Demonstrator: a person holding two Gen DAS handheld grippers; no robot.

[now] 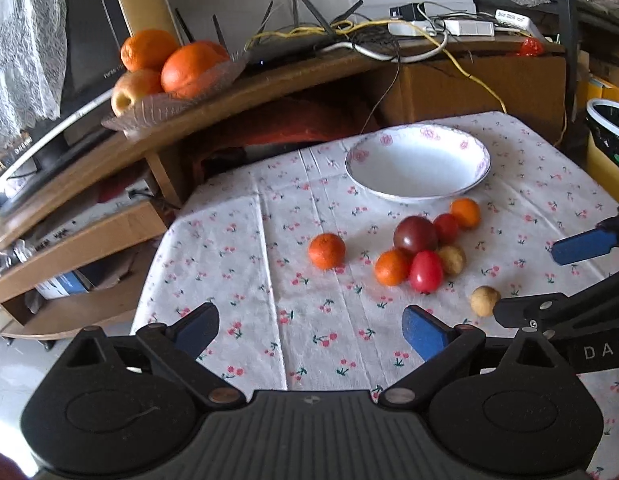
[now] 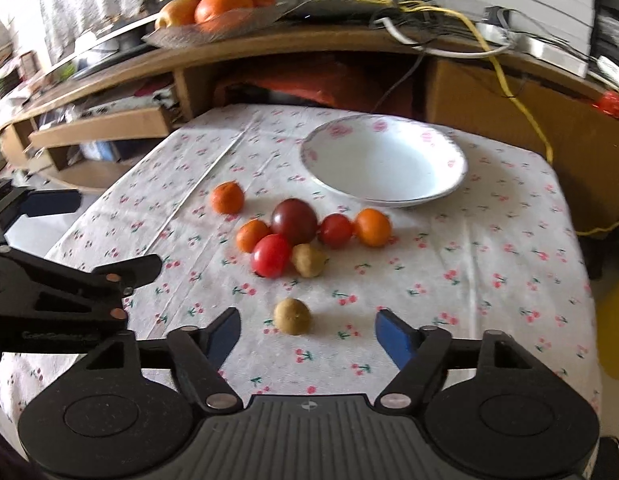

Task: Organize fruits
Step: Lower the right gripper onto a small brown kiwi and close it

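Observation:
A white bowl (image 1: pixel 418 166) (image 2: pixel 383 166) with pink flowers stands empty at the back of the cherry-print table. In front of it lies a cluster: a dark purple tomato (image 1: pixel 415 235) (image 2: pixel 294 221), red tomatoes (image 1: pixel 425 271) (image 2: pixel 271 255), small oranges (image 1: pixel 391 267) (image 2: pixel 372 227) and a tan fruit (image 1: pixel 451 259) (image 2: pixel 308 260). One mandarin (image 1: pixel 326 251) (image 2: pixel 227 198) lies apart to the left. A lone tan fruit (image 1: pixel 484 300) (image 2: pixel 292 315) lies nearest. My left gripper (image 1: pixel 311 332) is open over bare cloth. My right gripper (image 2: pixel 309 336) is open, just short of the lone tan fruit.
A wooden shelf unit (image 1: pixel 269 80) behind the table carries a glass dish of oranges and an apple (image 1: pixel 169 76) (image 2: pixel 217 4), a router and cables (image 1: pixel 361 36). A bin with a black liner (image 1: pixel 609 140) stands at the right. The right gripper's fingers (image 1: pixel 581 246) enter the left view.

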